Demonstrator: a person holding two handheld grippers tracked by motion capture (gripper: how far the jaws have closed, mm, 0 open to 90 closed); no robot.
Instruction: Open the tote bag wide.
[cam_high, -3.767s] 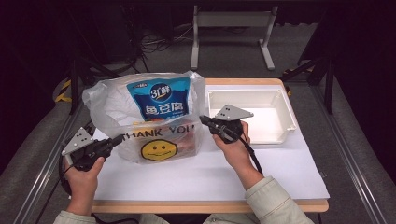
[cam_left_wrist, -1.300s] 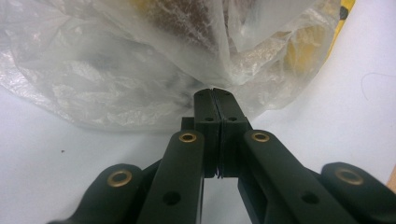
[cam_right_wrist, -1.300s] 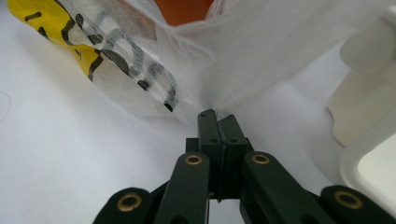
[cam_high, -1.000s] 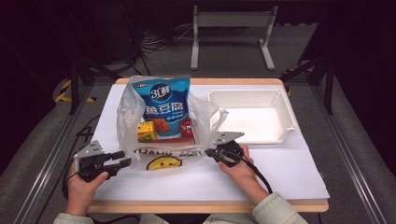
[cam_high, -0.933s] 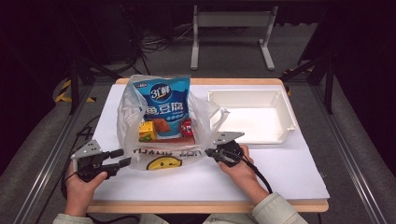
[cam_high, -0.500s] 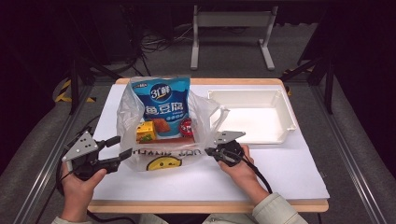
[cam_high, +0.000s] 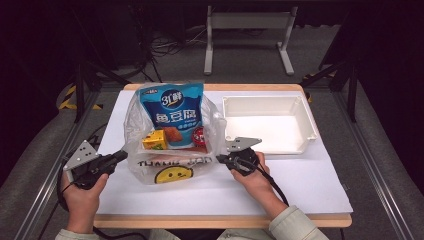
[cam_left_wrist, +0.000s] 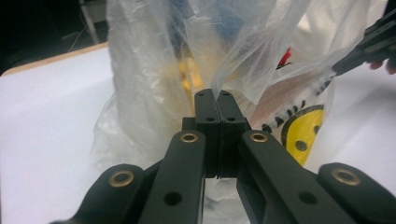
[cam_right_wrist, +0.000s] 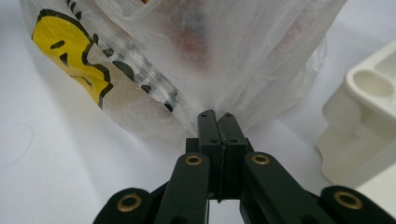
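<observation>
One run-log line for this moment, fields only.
left gripper: just closed, shut on plastic bag | right gripper: shut on plastic bag | bag contents: blue packet, yellow box | white tray: empty

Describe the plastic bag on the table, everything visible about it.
The plastic bag is thin, clear, crinkled film printed with a yellow smiley face and black lettering. It sits on the white table cover, left of the white tray, mouth open upward. Inside stand a blue snack packet, a yellow box and a red item. The left gripper has just been closing and now pinches the film on one side; the right gripper is shut on the film opposite.
</observation>
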